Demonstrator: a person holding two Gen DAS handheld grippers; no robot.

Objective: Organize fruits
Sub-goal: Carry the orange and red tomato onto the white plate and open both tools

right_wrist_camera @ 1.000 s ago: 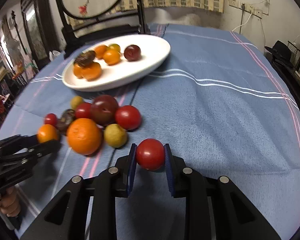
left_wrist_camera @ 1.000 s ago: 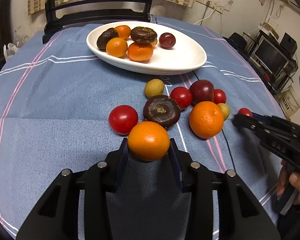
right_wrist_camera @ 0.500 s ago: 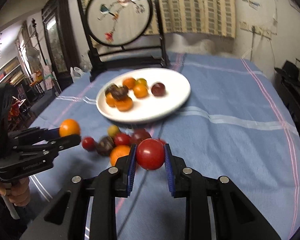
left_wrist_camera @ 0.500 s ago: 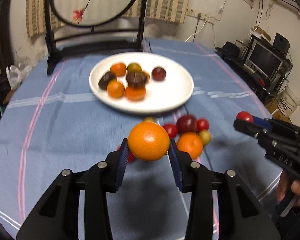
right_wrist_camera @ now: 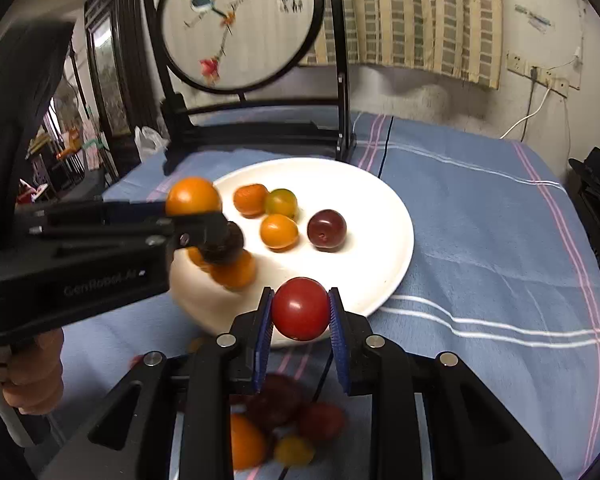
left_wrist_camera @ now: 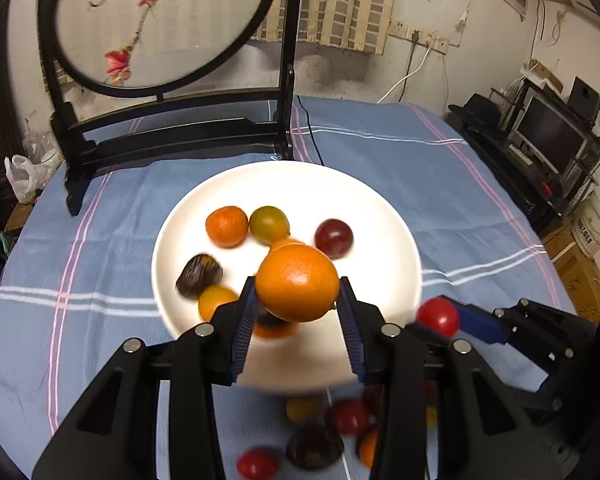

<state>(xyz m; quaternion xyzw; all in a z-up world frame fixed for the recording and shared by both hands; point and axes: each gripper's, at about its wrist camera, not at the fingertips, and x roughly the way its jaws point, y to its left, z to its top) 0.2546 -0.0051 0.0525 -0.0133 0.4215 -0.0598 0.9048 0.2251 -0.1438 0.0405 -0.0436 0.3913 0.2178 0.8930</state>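
Note:
My left gripper (left_wrist_camera: 298,304) is shut on an orange (left_wrist_camera: 297,282) and holds it in the air over the near part of the white plate (left_wrist_camera: 384,216). In the right wrist view that orange (right_wrist_camera: 193,196) and the left gripper (right_wrist_camera: 196,216) hang over the plate's left side. My right gripper (right_wrist_camera: 300,312) is shut on a red tomato (right_wrist_camera: 299,308) above the plate's (right_wrist_camera: 380,216) near rim. The tomato (left_wrist_camera: 438,316) shows at the plate's right edge in the left wrist view. Several fruits lie on the plate, among them a dark plum (right_wrist_camera: 326,229).
A blurred heap of fruit (left_wrist_camera: 320,432) stays on the blue striped cloth (left_wrist_camera: 92,248) below both grippers. A black stand with a round embroidered screen (left_wrist_camera: 156,20) rises behind the plate. A hand (right_wrist_camera: 28,372) grips the left tool's handle. Shelves with a monitor (left_wrist_camera: 548,132) stand right.
Both grippers rose from the cloth and moved forward to the plate, each carrying its fruit. The loose heap of fruit dropped to the bottom of both views.

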